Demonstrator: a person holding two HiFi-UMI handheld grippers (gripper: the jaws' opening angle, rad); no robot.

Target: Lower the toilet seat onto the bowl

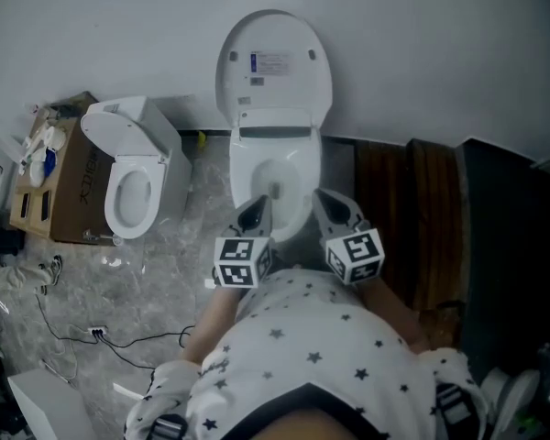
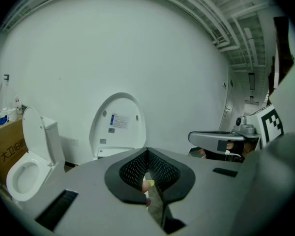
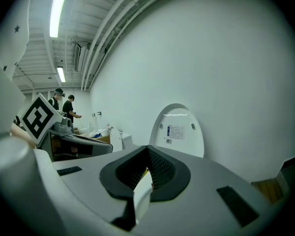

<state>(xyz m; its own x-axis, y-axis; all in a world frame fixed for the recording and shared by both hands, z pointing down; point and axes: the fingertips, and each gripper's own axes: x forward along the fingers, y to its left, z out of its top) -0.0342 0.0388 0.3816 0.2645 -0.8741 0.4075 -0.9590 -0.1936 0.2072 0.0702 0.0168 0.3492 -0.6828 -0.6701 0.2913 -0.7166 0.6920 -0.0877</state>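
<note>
A white toilet stands against the wall in the head view, its bowl (image 1: pixel 277 174) uncovered. Its seat and lid (image 1: pixel 273 62) stand upright as one white oval with a small label; I cannot tell seat from lid. My left gripper (image 1: pixel 256 207) and right gripper (image 1: pixel 327 200) hover side by side over the bowl's front rim, both shut and holding nothing. In the left gripper view the jaws (image 2: pixel 147 152) meet, with the raised lid (image 2: pixel 118 124) beyond them. The right gripper's jaws (image 3: pixel 148 151) are likewise together, the lid (image 3: pixel 178 129) ahead.
A second toilet (image 1: pixel 133 177) with its seat up stands to the left beside a cardboard box (image 1: pixel 60 168). Dark wooden panels (image 1: pixel 408 218) lie to the right. Cables (image 1: pixel 73 330) trail over the marble floor. Two people (image 3: pixel 64 107) stand far off at the left.
</note>
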